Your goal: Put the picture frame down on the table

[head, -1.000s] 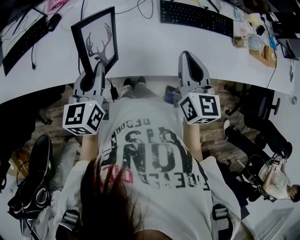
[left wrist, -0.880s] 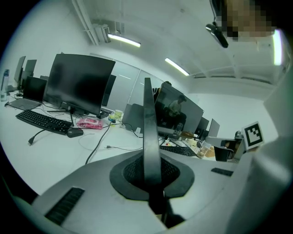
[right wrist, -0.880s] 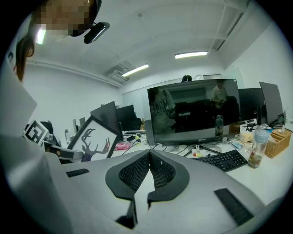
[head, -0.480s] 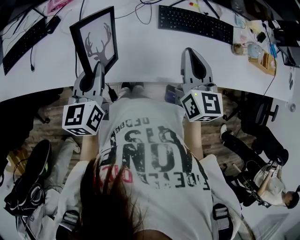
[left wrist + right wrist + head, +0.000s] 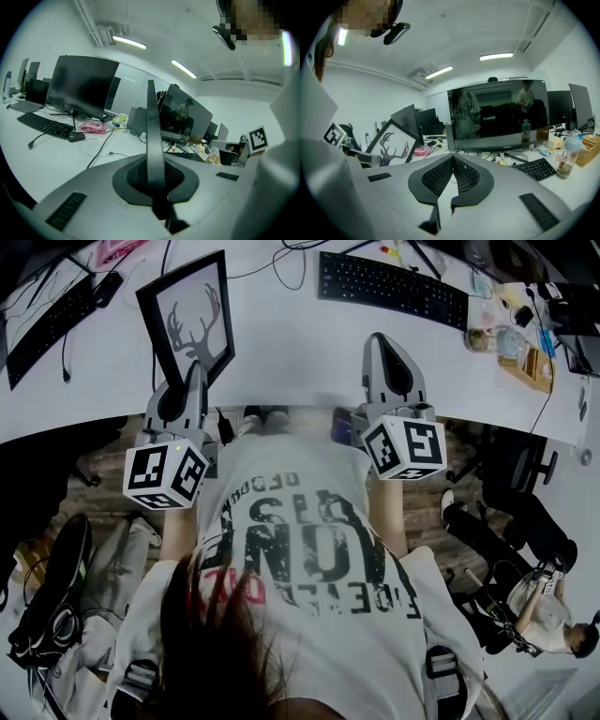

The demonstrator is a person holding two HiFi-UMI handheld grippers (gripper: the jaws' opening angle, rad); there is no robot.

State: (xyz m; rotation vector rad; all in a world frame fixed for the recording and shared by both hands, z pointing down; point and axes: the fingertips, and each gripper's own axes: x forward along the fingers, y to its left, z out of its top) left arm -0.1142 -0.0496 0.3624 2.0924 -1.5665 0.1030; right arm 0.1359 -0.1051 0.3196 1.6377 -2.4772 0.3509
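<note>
While above the cluttered white office desk [image 5: 281,329], left fingers [image 5: 135,176] tight on the picture frame [image 5: 187,320], right fingers [image 5: 437,177] together, empty.

- A white, curved table [image 5: 300,352] ran across the room, its top bright under the lamps.
- Below the table's near edge lay a floor [image 5: 103,474] of brown wooden boards.
- A black office chair [image 5: 523,454] stood on that floor, off the table's right end.
- Above the table, long strip lights [image 5: 129,42] glowed on a white ceiling [image 5: 454,33].
- Beyond the table's far side stood pale partition panels [image 5: 127,91] and a plain white wall [image 5: 370,101].
</note>
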